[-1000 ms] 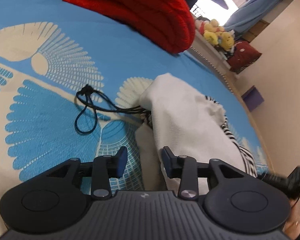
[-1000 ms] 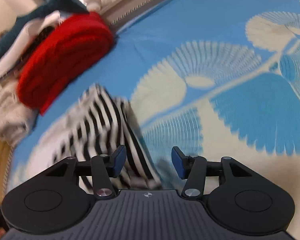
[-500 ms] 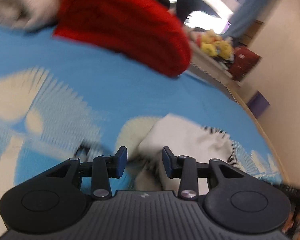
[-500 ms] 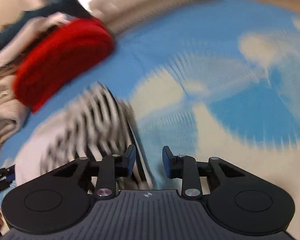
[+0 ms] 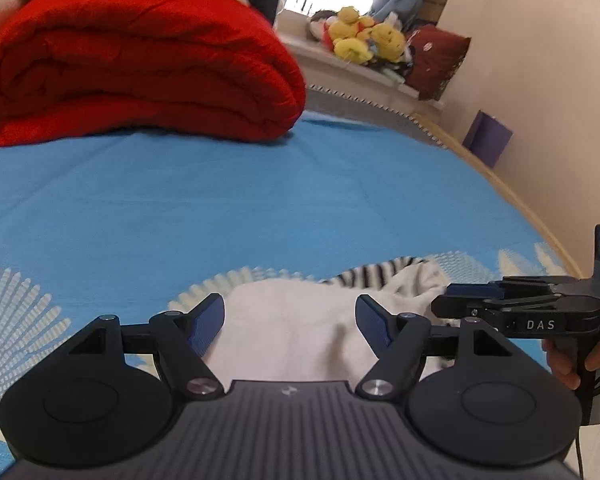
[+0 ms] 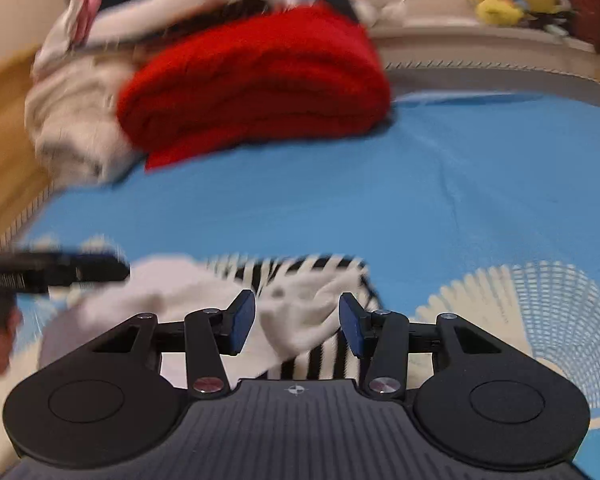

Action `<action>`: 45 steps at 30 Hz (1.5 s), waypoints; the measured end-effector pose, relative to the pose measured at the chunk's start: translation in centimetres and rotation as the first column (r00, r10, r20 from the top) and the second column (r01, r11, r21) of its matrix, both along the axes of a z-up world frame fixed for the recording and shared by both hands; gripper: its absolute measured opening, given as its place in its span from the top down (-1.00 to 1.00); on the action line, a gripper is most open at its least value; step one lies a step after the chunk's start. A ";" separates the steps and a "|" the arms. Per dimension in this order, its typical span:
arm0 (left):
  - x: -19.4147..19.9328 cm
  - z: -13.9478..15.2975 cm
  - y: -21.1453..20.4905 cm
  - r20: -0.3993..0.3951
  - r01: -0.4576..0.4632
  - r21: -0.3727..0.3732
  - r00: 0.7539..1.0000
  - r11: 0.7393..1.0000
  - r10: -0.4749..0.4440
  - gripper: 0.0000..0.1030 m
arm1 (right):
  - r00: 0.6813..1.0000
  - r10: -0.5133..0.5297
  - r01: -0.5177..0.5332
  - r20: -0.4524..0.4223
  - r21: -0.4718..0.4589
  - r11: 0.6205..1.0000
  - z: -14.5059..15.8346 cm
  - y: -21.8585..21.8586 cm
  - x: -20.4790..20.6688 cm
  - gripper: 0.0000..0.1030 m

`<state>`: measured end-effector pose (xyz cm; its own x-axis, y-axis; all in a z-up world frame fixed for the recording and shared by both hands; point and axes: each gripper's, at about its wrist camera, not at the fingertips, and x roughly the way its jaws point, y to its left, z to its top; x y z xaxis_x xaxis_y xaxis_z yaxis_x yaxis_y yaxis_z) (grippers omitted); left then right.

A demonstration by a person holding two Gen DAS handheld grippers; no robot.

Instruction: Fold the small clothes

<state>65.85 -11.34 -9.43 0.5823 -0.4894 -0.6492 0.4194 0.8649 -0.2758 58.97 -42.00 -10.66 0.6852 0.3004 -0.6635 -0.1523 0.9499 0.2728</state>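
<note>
One white garment with black-and-white stripes lies on the blue patterned bed before two tongs, left and right, both released, jaws having just opened, near one folded red blanket.

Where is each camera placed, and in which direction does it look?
Left wrist: sits on the left tool, looks forward and down over the white and striped garment on the blue bedspread; the right tool and its hand show at the right edge.
Right wrist: sits on the right tool, faces the same garment; the left tool shows blurred at the left.
Shared: garment, bedspread, red blanket, yellow plush toys.
</note>
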 end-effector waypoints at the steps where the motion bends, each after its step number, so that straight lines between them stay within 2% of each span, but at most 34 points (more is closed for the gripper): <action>1: 0.3 -0.4 0.2 -0.014 -0.006 0.006 1.000 1.000 0.006 -0.50 | 1.000 0.005 -0.005 -0.011 -0.011 1.000 0.0 0.3 0.0 0.10; 2: 0.5 -1.1 0.4 -0.032 -0.014 0.009 0.999 1.000 0.014 -0.42 | 1.000 0.004 -0.004 -0.008 -0.032 0.999 -0.5 0.7 0.3 0.42; 3: 0.7 -1.4 0.6 -0.038 -0.017 0.012 0.999 1.000 0.018 0.31 | 1.000 -0.004 0.004 0.003 -0.059 0.998 -0.8 1.1 0.6 0.76; 4: 0.9 -1.6 0.6 -0.027 -0.021 0.020 0.999 1.000 0.021 0.83 | 1.000 -0.013 0.014 0.014 -0.076 0.997 -1.0 1.6 0.8 0.92; 5: 1.0 -1.6 0.8 -0.018 -0.028 0.023 0.999 0.999 0.028 0.94 | 0.999 -0.026 0.028 0.026 -0.081 0.996 -1.0 1.8 1.0 0.93; 9: 1.5 -0.9 1.6 0.041 -0.098 -0.027 0.994 0.995 0.099 0.95 | 0.986 -0.072 0.083 0.148 -0.067 0.994 0.3 2.4 1.0 0.93; 10: 1.7 -0.9 1.5 0.047 -0.121 -0.026 0.991 0.992 0.122 0.95 | 0.983 -0.096 0.107 0.156 -0.061 0.992 0.5 2.4 1.4 0.93; 12: 2.5 -1.3 1.5 0.048 -0.180 -0.007 0.982 0.984 0.180 0.94 | 0.985 -0.131 0.139 0.115 -0.060 0.988 -0.3 2.4 3.0 0.89; 13: 2.9 -1.7 1.6 0.035 -0.207 0.005 0.978 0.978 0.207 0.91 | 0.988 -0.144 0.148 0.063 -0.066 0.987 -0.9 2.4 3.7 0.75; 14: 3.3 -2.0 1.7 0.018 -0.225 0.010 0.974 0.974 0.225 0.73 | 0.988 -0.157 0.155 -0.013 -0.088 0.984 -2.0 2.5 4.6 0.47; 15: 3.5 -2.3 2.1 -0.001 -0.240 0.003 0.971 0.971 0.240 0.48 | 0.983 -0.178 0.171 -0.051 -0.120 0.978 -2.6 2.6 5.0 0.40; 16: 3.4 -2.3 2.7 -0.009 -0.255 -0.014 0.967 0.967 0.255 0.33 | 0.980 -0.191 0.182 -0.055 -0.134 0.974 -3.0 2.6 4.9 0.39; 18: 2.7 -1.7 4.0 0.004 -0.283 -0.047 0.959 0.958 0.283 -0.31 | 0.974 -0.225 0.225 0.013 -0.099 0.969 -2.3 1.8 3.3 0.33; 20: 1.1 -0.6 5.5 0.035 -0.312 -0.060 0.949 0.948 0.314 -0.64 | 0.958 -0.279 0.282 0.069 -0.038 0.959 -0.9 0.6 1.1 0.15; 22: -1.7 0.9 6.7 0.089 -0.306 -0.058 0.946 0.950 0.311 -0.67 | 0.943 -0.309 0.312 0.123 -0.007 0.950 0.6 -0.3 -2.4 0.12; 24: -5.8 2.3 7.0 0.147 -0.283 -0.017 0.948 0.959 0.283 -0.68 | 0.936 -0.319 0.324 0.145 -0.006 0.946 1.7 -0.5 -7.1 0.00; 25: -8.2 2.8 7.3 0.182 -0.288 0.003 0.942 0.958 0.283 -0.71 | 0.935 -0.320 0.328 0.149 -0.025 0.944 2.0 -0.2 -9.9 -0.18; 26: -10.6 3.3 7.3 0.206 -0.290 0.029 0.938 0.956 0.279 -0.87 | 0.932 -0.331 0.340 0.151 -0.041 0.939 2.1 0.2 -12.4 -0.39; 27: -13.2 3.7 7.2 0.213 -0.294 0.053 0.937 0.954 0.277 -0.99 | 0.928 -0.347 0.357 0.137 -0.054 0.933 2.0 0.7 -14.9 -0.45; 29: -18.0 4.1 6.7 0.185 -0.292 0.107 0.945 0.950 0.270 -0.99 | 0.928 -0.365 0.370 0.081 -0.061 0.927 1.4 1.5 -18.9 -0.47; 32: -23.5 4.7 5.7 0.094 -0.272 0.148 0.961 0.951 0.260 -0.99 | 0.918 -0.395 0.394 -0.031 -0.052 0.918 0.6 3.7 -23.7 -0.47; 34: -27.0 4.9 4.7 0.032 -0.203 0.199 0.979 0.959 0.201 -0.99 | 0.915 -0.394 0.391 -0.089 -0.052 0.919 0.8 5.5 -26.1 -0.49; 36: -31.0 5.0 4.1 0.036 -0.202 0.214 0.979 0.956 0.199 -0.99 | 0.917 -0.381 0.374 -0.114 -0.082 0.924 2.1 7.8 -28.2 -0.52; 39: -35.6 5.0 3.8 0.038 -0.253 0.172 0.967 0.952 0.251 -0.99 | 0.909 -0.413 0.405 -0.064 -0.101 0.909 4.0 10.3 -32.2 -0.73; 41: -37.0 4.8 3.4 0.061 -0.263 0.158 0.965 0.952 0.256 -0.99 | 0.898 -0.441 0.438 -0.002 -0.106 0.893 4.7 11.6 -34.2 -0.76; 43: -37.5 4.7 2.6 0.105 -0.259 0.181 0.964 0.949 0.243 -0.99 | 0.883 -0.466 0.469 0.056 -0.132 0.873 4.4 12.8 -35.9 -0.77; 45: -37.8 4.2 2.1 0.131 -0.282 0.189 0.957 0.941 0.260 -0.99 | 0.889 -0.448 0.457 0.094 -0.165 0.874 3.1 13.8 -36.5 -0.77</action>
